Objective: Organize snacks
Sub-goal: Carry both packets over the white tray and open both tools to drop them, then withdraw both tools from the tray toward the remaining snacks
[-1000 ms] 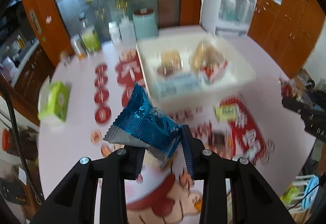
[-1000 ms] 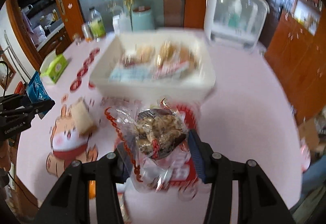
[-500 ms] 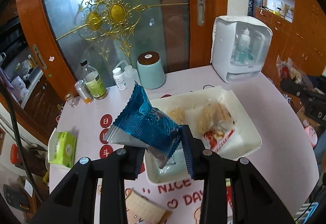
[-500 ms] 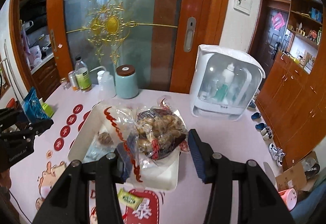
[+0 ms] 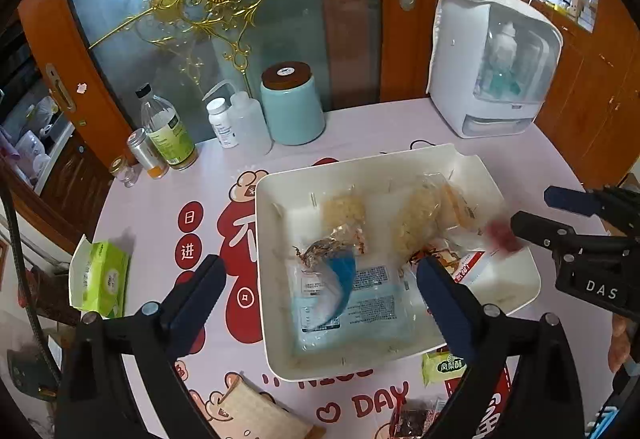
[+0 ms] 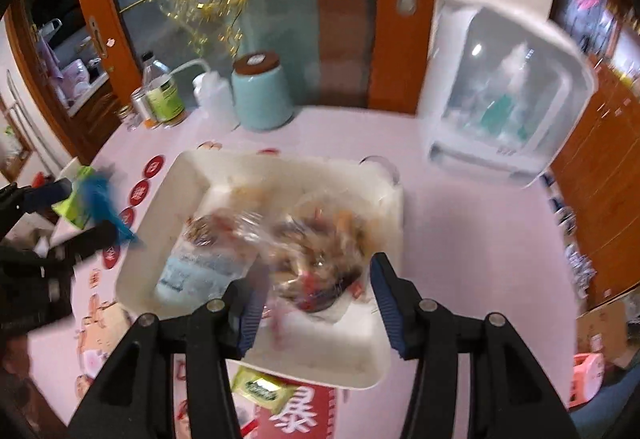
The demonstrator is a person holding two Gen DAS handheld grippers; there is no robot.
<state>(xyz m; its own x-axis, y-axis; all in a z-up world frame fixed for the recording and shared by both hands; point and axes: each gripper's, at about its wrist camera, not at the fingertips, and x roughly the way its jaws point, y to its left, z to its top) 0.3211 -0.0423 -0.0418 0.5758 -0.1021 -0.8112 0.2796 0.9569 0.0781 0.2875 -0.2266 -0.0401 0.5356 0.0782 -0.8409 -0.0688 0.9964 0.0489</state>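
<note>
A white tray [image 5: 261, 239] [image 6: 180, 175] on the pink table holds several wrapped snacks. My left gripper [image 5: 318, 287] [image 6: 74, 213] hovers over the tray's near left part, its jaws opening wide. The blue foil packet [image 5: 338, 277] [image 6: 100, 199] is a blur, loose and dropping between them toward the tray. My right gripper [image 6: 318, 299] [image 5: 538, 209] is over the tray's right side with its jaws opening. The clear bag of brown snacks [image 6: 316, 251] is blurred between its pads, sliding down free of them.
Behind the tray stand a teal canister [image 5: 292, 103], bottles [image 5: 168, 135] and a white cabinet appliance [image 5: 496, 67]. A green tissue pack [image 5: 100, 279] lies at the left. A yellow-green candy packet [image 5: 444, 367], a beige biscuit pack [image 5: 256, 415] and a dark snack lie in front of the tray.
Both grippers moved over the tray. The left one opened and let go of the blue packet. The right one widened and its clear bag began slipping down.
</note>
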